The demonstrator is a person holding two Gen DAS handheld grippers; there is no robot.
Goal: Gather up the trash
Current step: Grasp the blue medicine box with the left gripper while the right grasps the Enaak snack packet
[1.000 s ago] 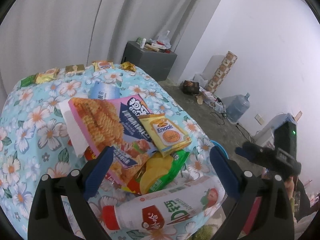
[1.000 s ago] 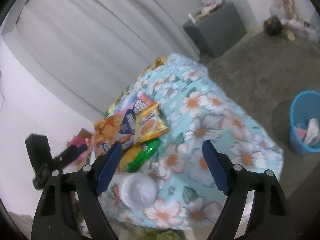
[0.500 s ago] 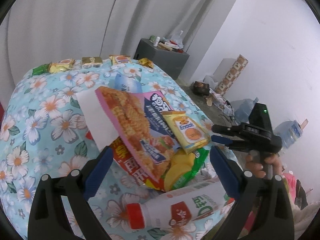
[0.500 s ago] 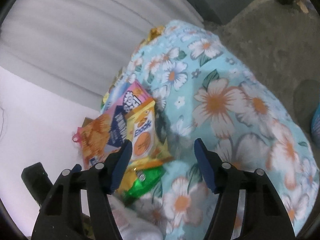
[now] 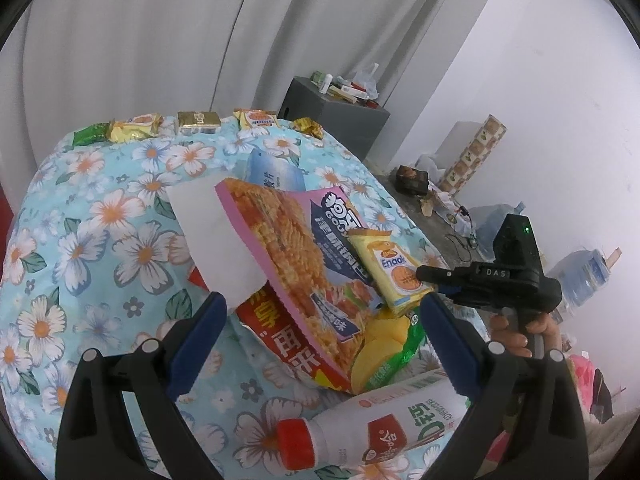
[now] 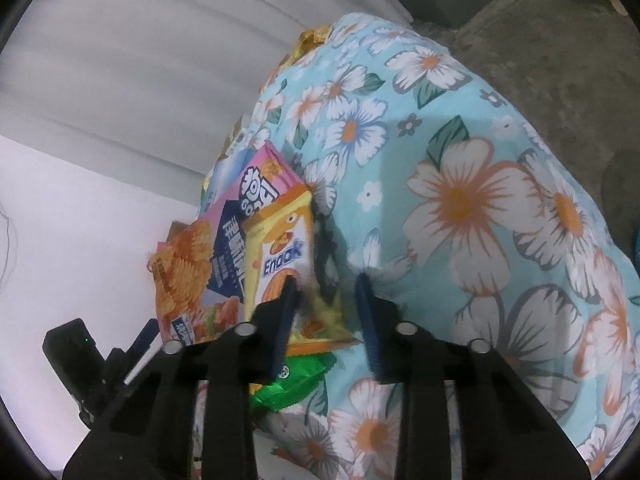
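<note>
While the floral cloth (image 5: 100, 248) is covering the whole table, a heap of wrappers is lying on its near right part. Grey curtain (image 5: 160, 40) is hanging behind; a dark cabinet (image 5: 332, 120) is standing at the far corner with small clutter on top.

Biggest piece in the heap: pink noodle bag (image 5: 296, 256), lying tilted over a red bag (image 5: 288, 344) and a white sheet (image 5: 216, 240). A pale blue pack (image 5: 276, 174) is showing behind it. A white bottle (image 5: 384, 432) with a red cap is lying on its side at the near edge, just below a green chip bag (image 5: 384, 352). A yellow Enaak packet (image 5: 396, 272) is resting on top of the pink bag, its lower end over the green one.

Five small wrappers (image 5: 198, 123) are sitting in a row along the far edge, well apart from the heap.

Left gripper (image 5: 320, 344): jaws standing wide, hanging above the heap, nothing between the pads, no contact.

Right gripper (image 6: 326, 304): jaws closing, narrow gap. The right wrist view is showing the left finger (image 6: 286, 312) lying over the Enaak packet's (image 6: 280, 256) lower right corner, with the packet's edge in the gap; the other finger is over bare cloth (image 6: 480, 200). Pads not pressing the packet from both sides. The left wrist view is showing a hand (image 5: 516, 332) on the right gripper's grip.
</note>
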